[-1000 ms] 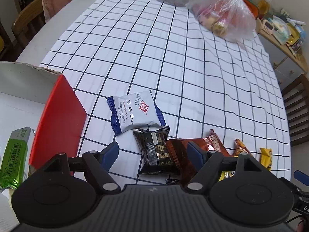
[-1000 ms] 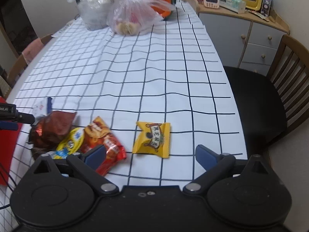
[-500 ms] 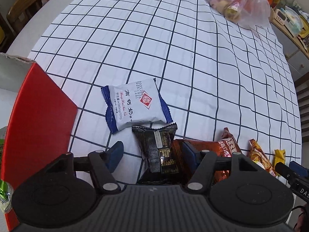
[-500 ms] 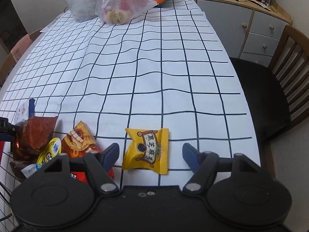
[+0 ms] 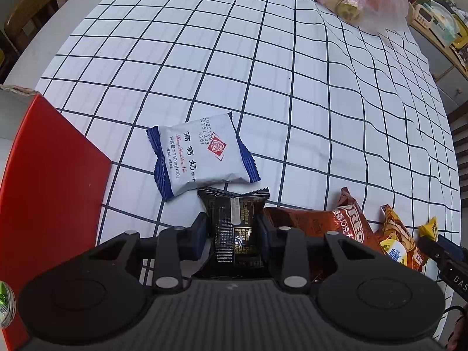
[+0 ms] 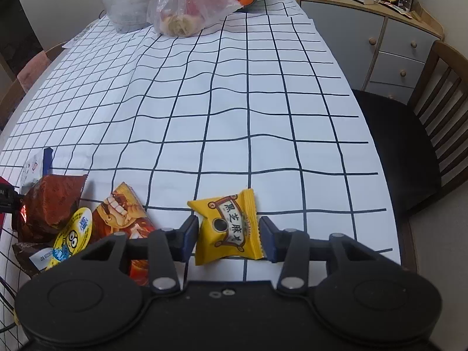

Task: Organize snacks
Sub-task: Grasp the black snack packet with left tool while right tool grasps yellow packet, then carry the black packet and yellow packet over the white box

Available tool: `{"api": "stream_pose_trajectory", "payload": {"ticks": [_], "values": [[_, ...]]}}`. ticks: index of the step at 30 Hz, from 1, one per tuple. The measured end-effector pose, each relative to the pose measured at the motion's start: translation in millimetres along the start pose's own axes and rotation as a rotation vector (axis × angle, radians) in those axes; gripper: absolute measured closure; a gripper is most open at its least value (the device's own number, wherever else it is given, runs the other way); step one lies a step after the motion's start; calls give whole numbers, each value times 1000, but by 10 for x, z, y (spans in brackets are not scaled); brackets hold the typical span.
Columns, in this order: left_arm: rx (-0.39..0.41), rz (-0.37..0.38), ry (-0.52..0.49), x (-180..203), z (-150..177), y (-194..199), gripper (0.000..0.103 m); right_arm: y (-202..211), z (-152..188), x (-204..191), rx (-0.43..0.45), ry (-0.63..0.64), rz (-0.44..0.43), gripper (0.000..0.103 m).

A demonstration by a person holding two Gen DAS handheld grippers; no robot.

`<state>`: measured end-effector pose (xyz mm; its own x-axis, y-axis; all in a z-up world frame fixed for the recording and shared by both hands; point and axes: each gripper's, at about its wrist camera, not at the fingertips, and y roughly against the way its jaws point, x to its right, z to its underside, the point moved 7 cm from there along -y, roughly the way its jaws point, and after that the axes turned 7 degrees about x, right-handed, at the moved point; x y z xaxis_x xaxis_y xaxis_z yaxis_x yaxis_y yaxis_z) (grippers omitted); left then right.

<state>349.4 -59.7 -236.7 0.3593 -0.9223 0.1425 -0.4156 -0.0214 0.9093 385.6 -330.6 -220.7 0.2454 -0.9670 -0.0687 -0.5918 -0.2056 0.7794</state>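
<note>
My left gripper [image 5: 232, 234] has its blue pads against both sides of a black snack packet [image 5: 235, 225] lying on the checked tablecloth. A white and blue packet [image 5: 201, 155] lies just beyond it. A brown Oreo packet [image 5: 330, 222] and an orange packet [image 5: 397, 239] lie to the right. My right gripper [image 6: 228, 235] has its pads at both edges of a yellow sesame packet [image 6: 228, 228] on the cloth. The brown packet [image 6: 49, 204] and the orange packet [image 6: 122, 216] also show to its left.
A red-walled box [image 5: 49, 181] stands at the left, with a green packet [image 5: 5, 304] inside. Two plastic bags [image 6: 190, 3] sit at the table's far end. A wooden chair [image 6: 409, 146] and a cabinet [image 6: 380, 38] stand at the right.
Both grippers have moved forward and down and closed in, the left around the black packet, the right around the yellow packet.
</note>
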Motion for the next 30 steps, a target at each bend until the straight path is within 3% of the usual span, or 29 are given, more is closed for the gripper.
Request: {"api": "stream_pose_trajectory", "payload": {"ticks": [15,30], "values": [[24,33,-9,-41,174,299,69,356,112,-47,38,-13,-15,69],[87,90,-87,-60,442,1067,69,1158,150,-552,97,4,-113,69]]}}
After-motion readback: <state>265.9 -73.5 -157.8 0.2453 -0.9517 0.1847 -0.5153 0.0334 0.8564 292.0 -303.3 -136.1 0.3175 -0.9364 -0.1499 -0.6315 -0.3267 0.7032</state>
